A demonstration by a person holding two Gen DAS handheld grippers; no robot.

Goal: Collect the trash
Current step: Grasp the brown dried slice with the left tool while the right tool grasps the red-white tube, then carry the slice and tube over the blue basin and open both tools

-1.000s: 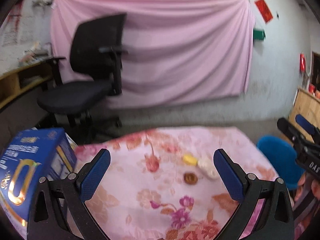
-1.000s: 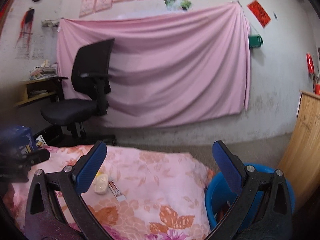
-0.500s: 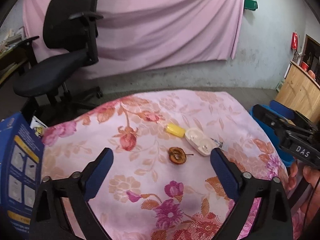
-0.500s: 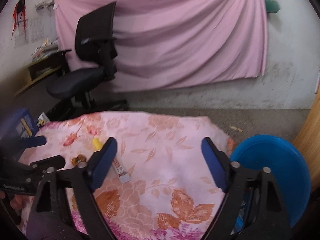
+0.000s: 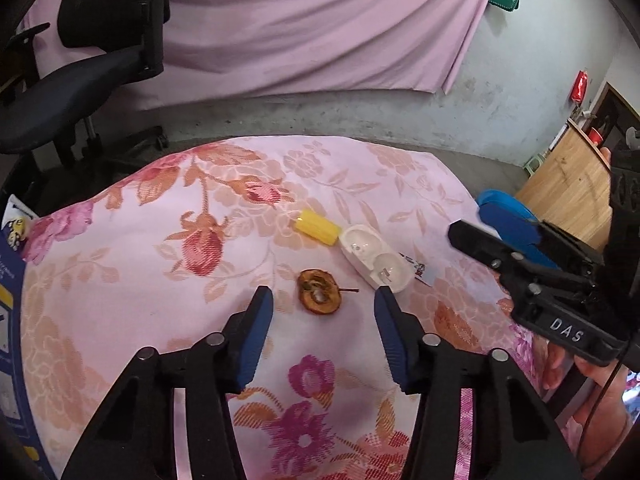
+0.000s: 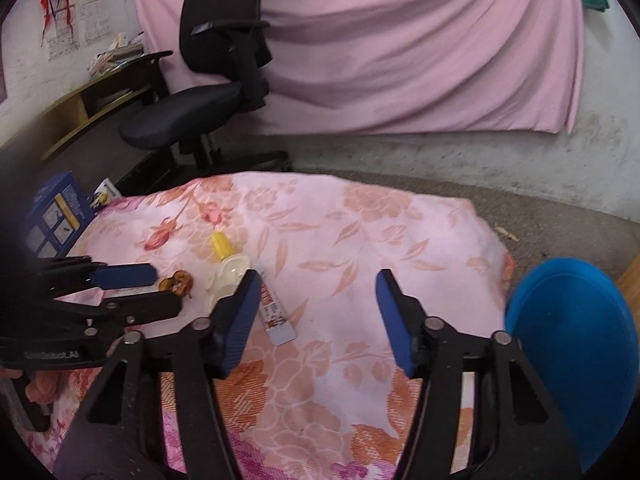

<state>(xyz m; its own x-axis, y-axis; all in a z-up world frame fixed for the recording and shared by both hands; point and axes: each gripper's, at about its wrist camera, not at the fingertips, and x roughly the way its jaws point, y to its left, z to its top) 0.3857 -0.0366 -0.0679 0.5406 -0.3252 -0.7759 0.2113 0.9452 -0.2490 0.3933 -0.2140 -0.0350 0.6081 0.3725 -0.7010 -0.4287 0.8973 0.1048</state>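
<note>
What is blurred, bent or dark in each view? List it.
Left wrist view: fisheye bends the floral cloth edge, corners go black, dried fruit slice sharp. Right wrist view: left tongs smeared in dark blur, blue bin soft.

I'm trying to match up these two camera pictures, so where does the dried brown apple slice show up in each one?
Left wrist: the brown apple slice lies mid-frame on the floral cloth, just beyond the open left gripper.
Right wrist: the slice sits left of centre, by the left gripper's blue pad.
Shared landmark: the white two-cup tray beside it.
</note>
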